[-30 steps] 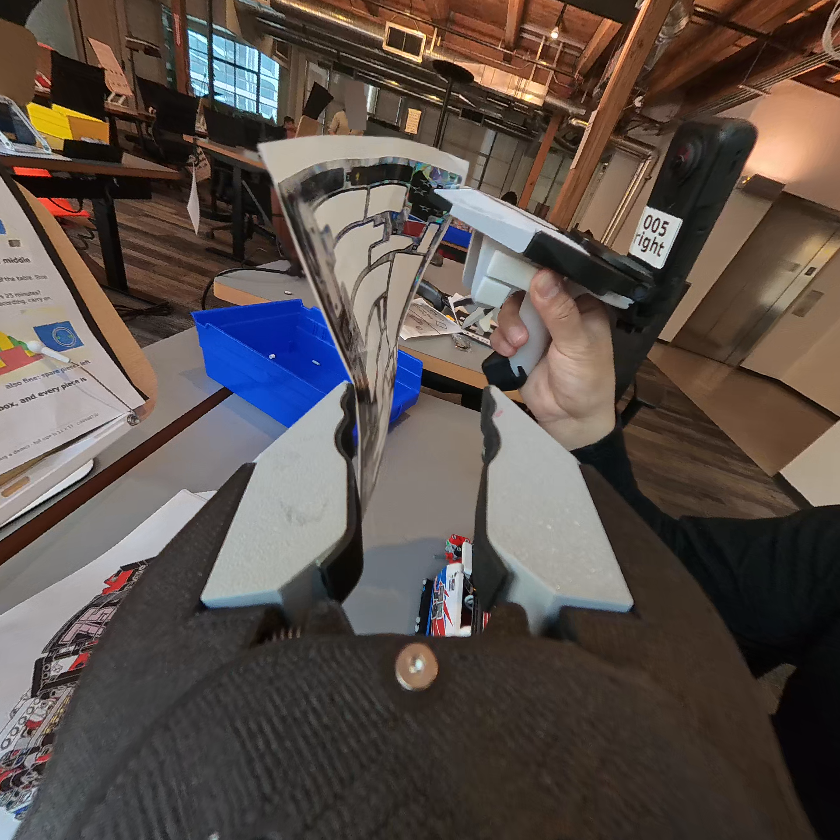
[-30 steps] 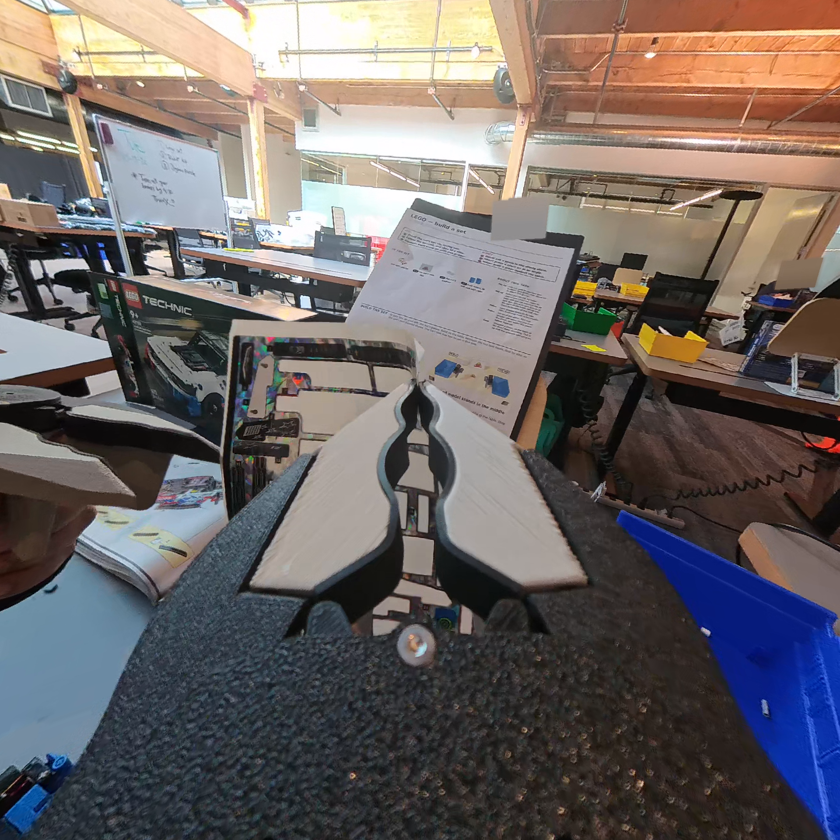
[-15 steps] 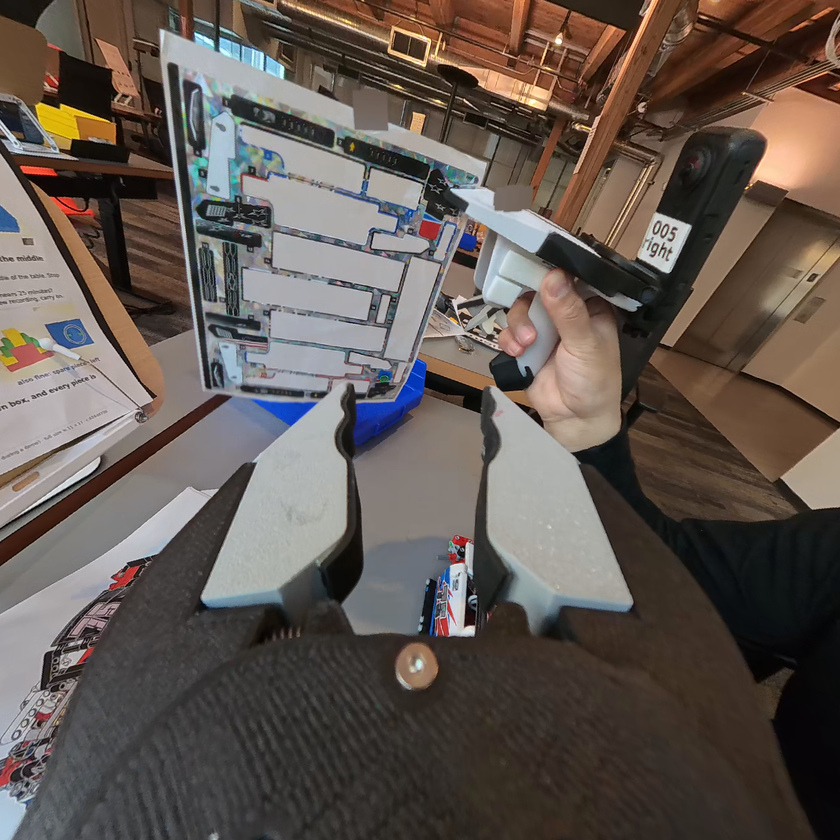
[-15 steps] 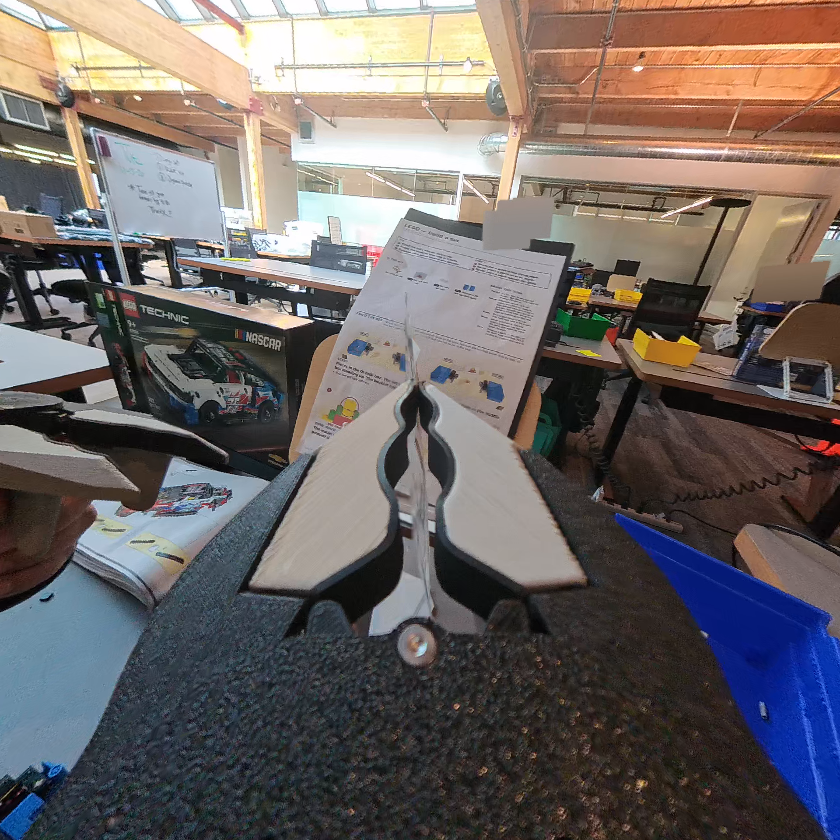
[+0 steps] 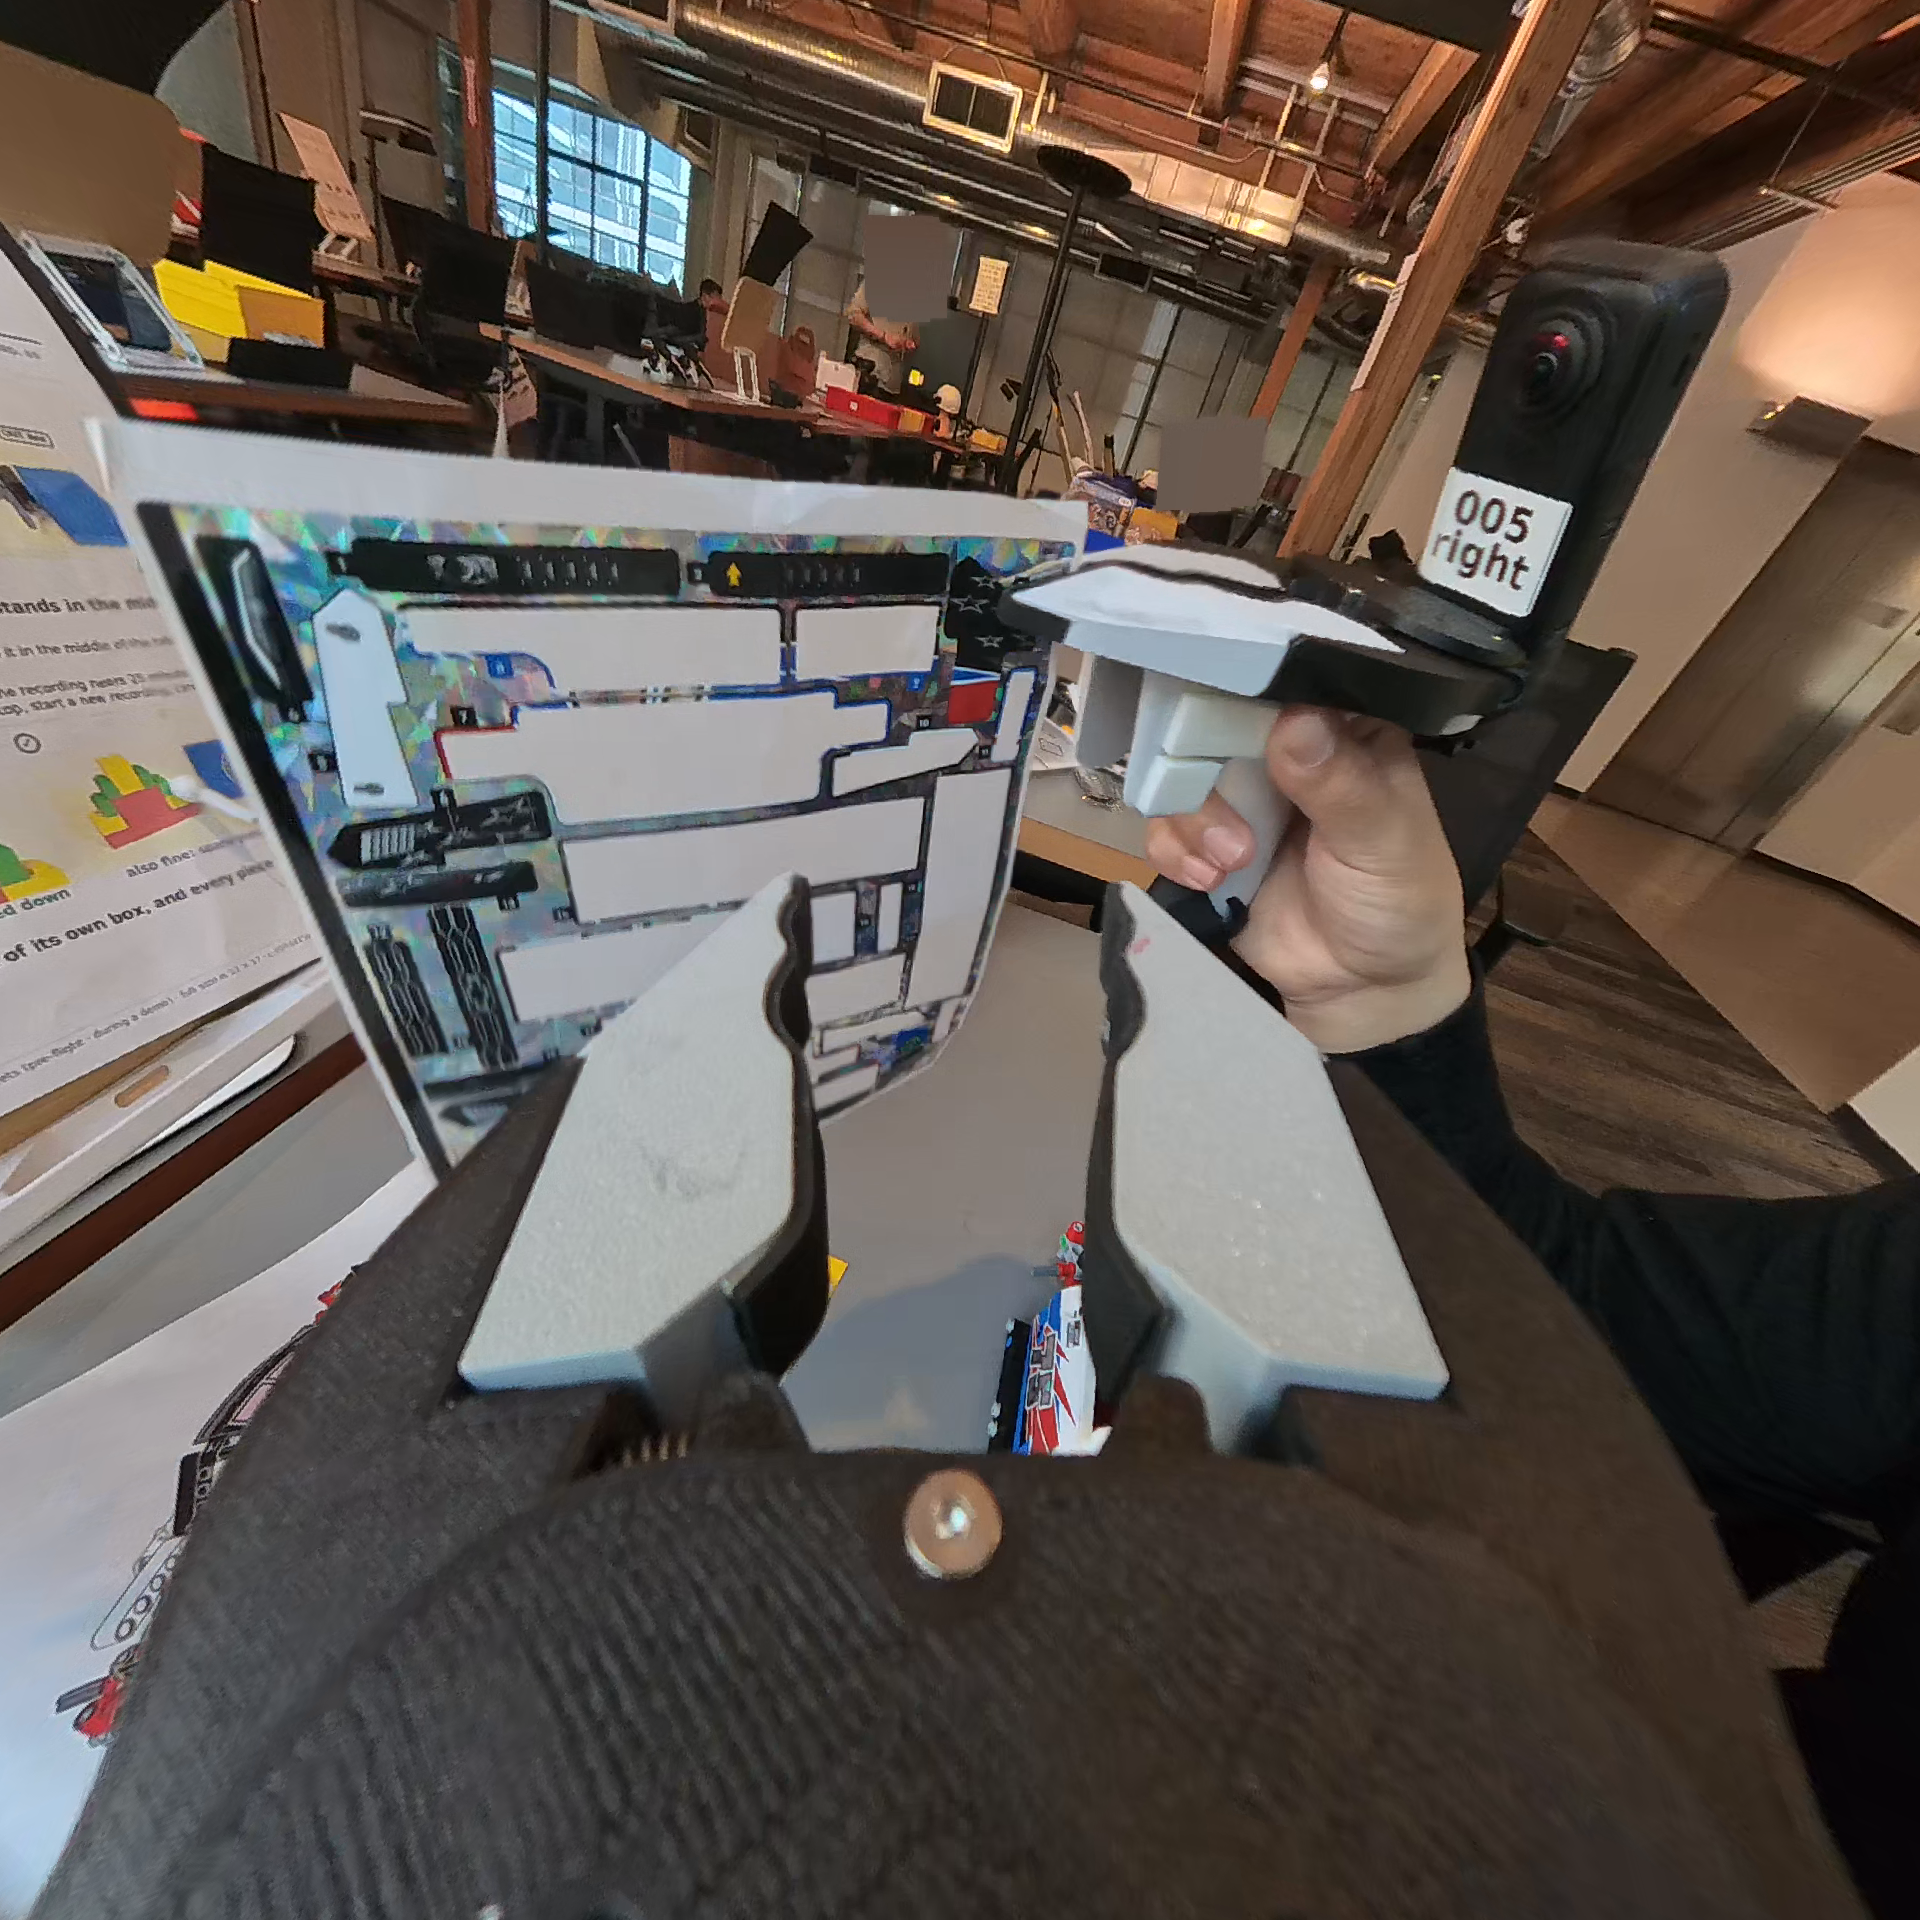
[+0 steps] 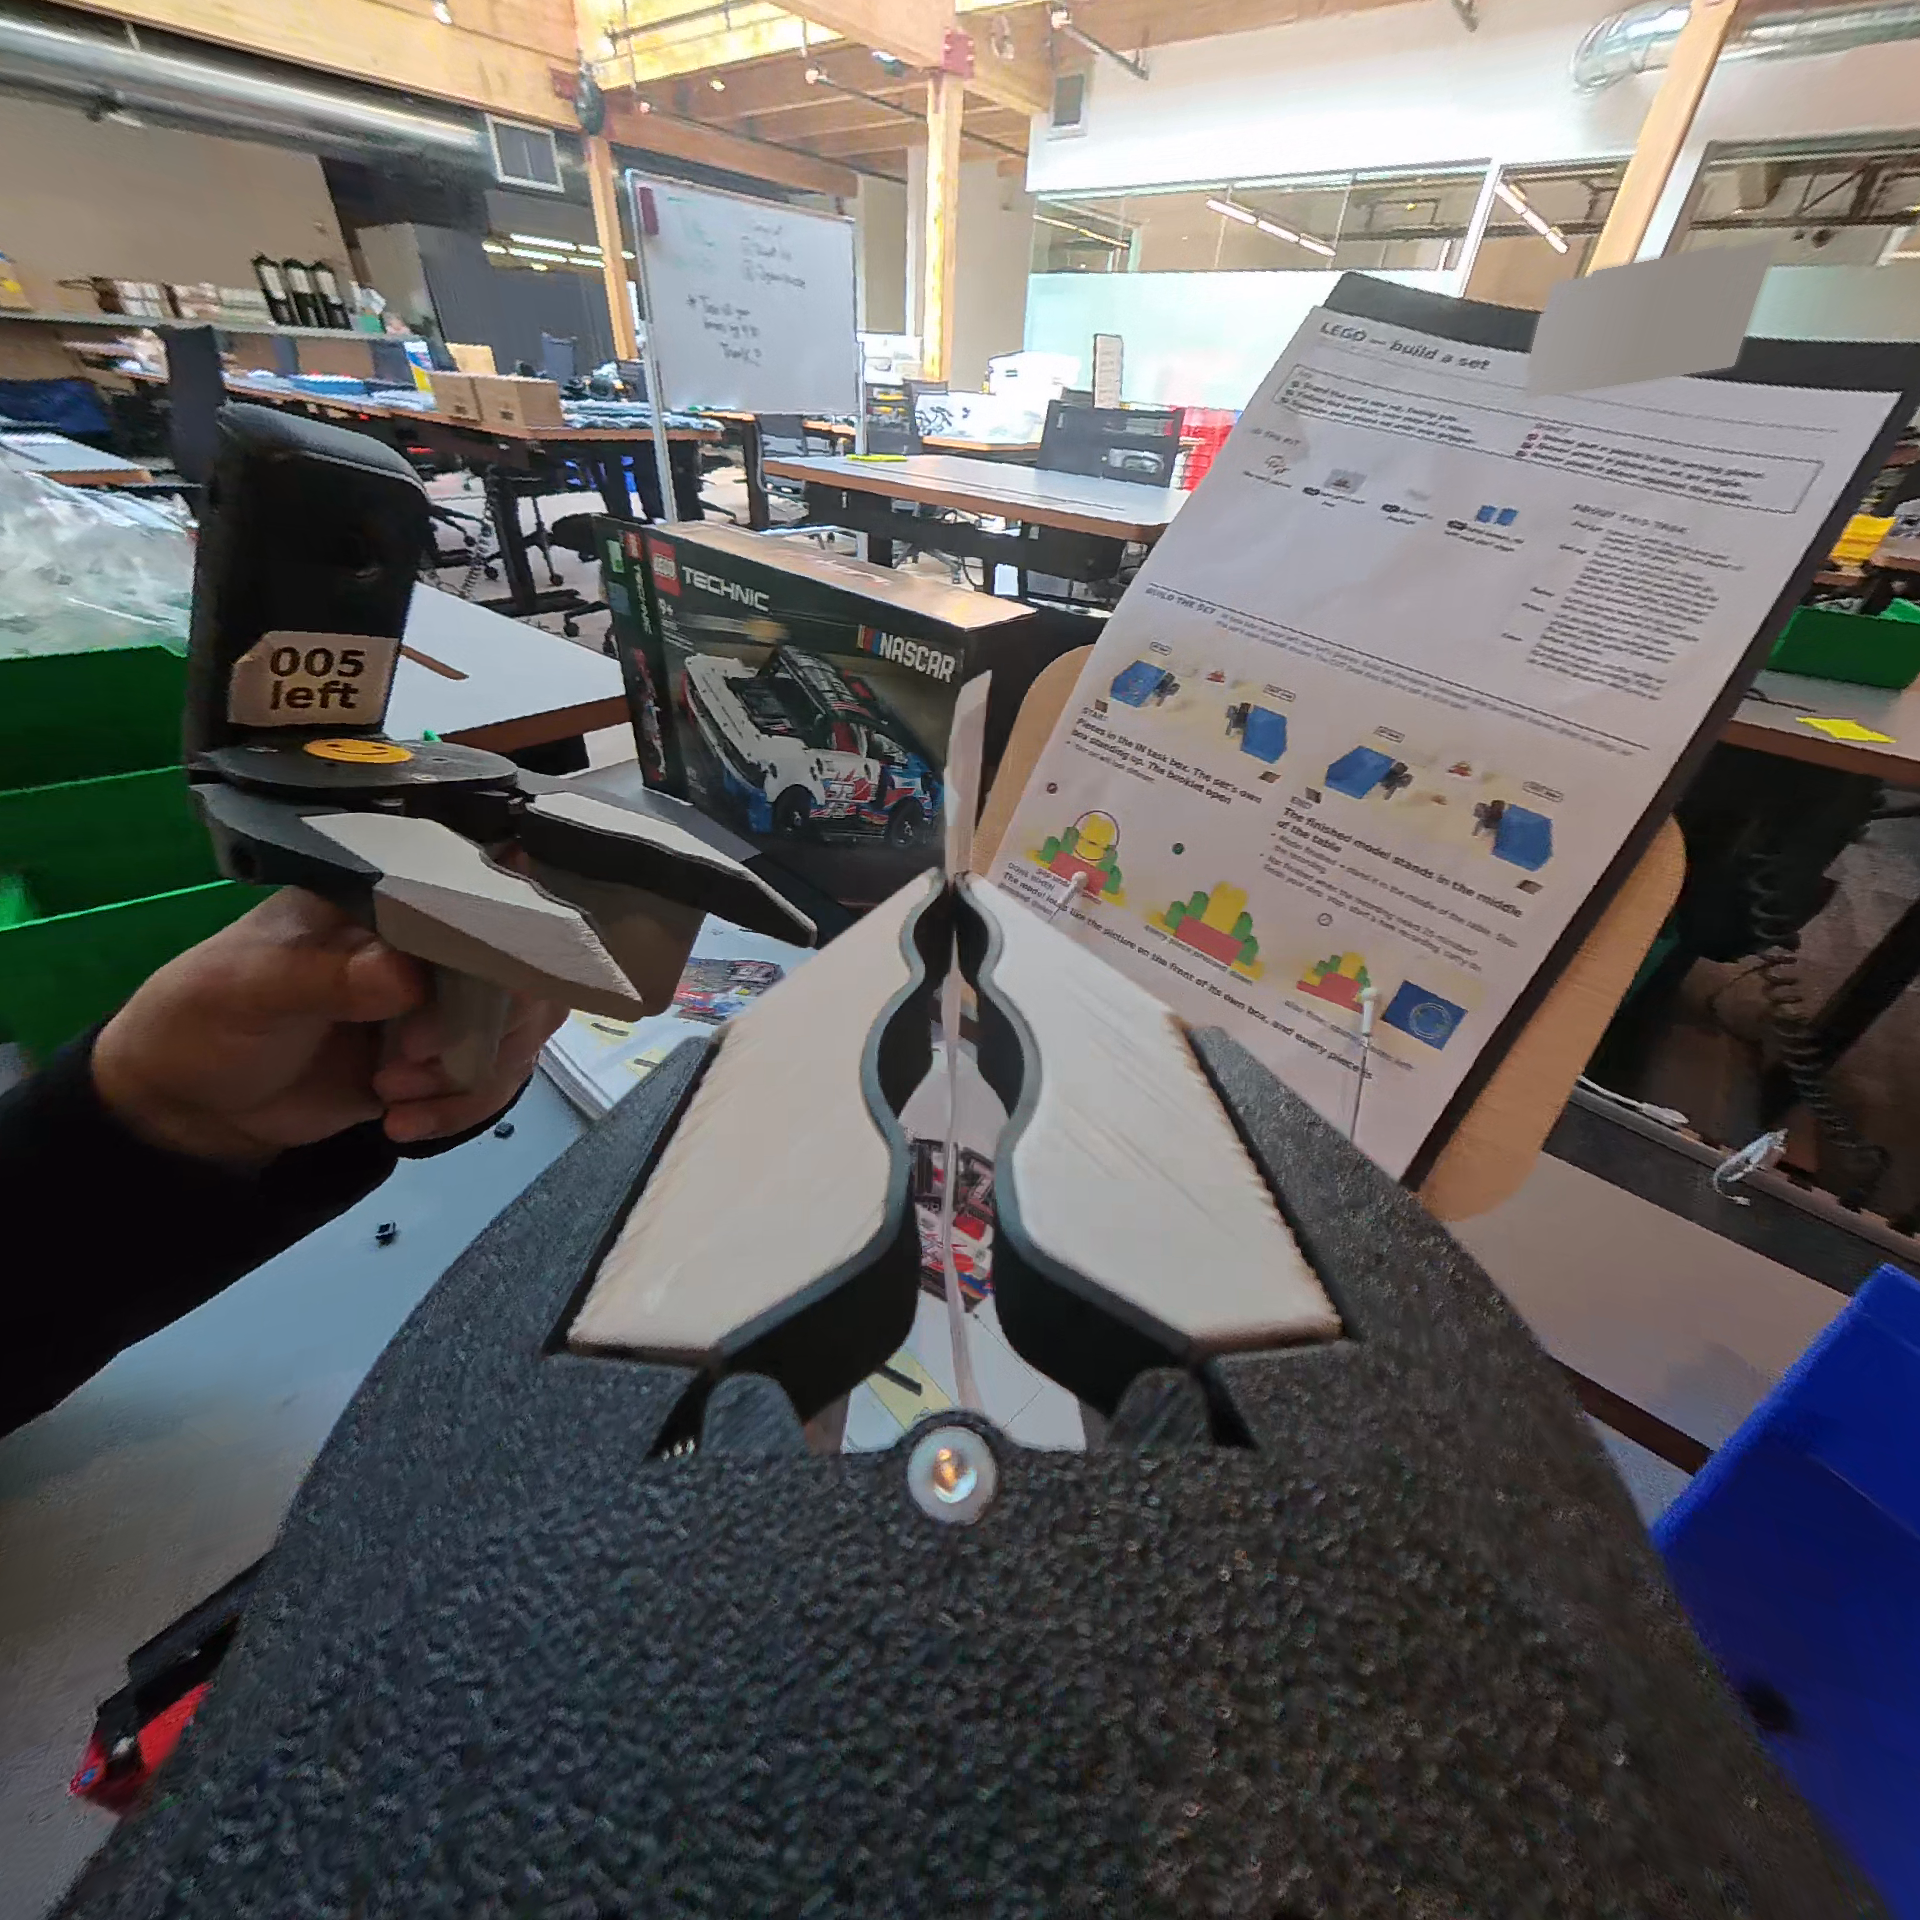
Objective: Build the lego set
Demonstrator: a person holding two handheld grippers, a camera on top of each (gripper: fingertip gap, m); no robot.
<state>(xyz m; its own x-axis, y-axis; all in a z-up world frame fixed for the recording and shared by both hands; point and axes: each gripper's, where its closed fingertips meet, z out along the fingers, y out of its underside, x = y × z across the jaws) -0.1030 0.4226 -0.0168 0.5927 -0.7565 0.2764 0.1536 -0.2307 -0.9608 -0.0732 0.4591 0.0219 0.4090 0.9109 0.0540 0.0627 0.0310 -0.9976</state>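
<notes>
My right gripper [image 6: 954, 881] is shut on the edge of a shiny sticker sheet [image 5: 623, 769] and holds it upright in the air; in the right wrist view the sheet [image 6: 961, 790] shows edge-on between the pads. The sheet's face is turned toward my left gripper [image 5: 951, 914], which is open and empty just in front of the sheet's lower right corner. The right gripper also shows in the left wrist view [image 5: 1049, 592], pinching the sheet's top right edge. A partly built red, white and blue car model [image 5: 1049, 1361] lies on the table under the left gripper.
The set's box [image 6: 800, 707] stands behind, next to a tilted instruction board [image 6: 1455, 727]. An open booklet [image 5: 94, 1538] lies at the left. A blue bin [image 6: 1808, 1538] sits at the right edge. The left gripper shows in the right wrist view [image 6: 696, 935]. About 7 cm separates my left fingertips from my right.
The right gripper has turned the sticker sheet from edge-on to face the left gripper and lowered it. The left gripper has stayed open and moved closer to the sheet.
</notes>
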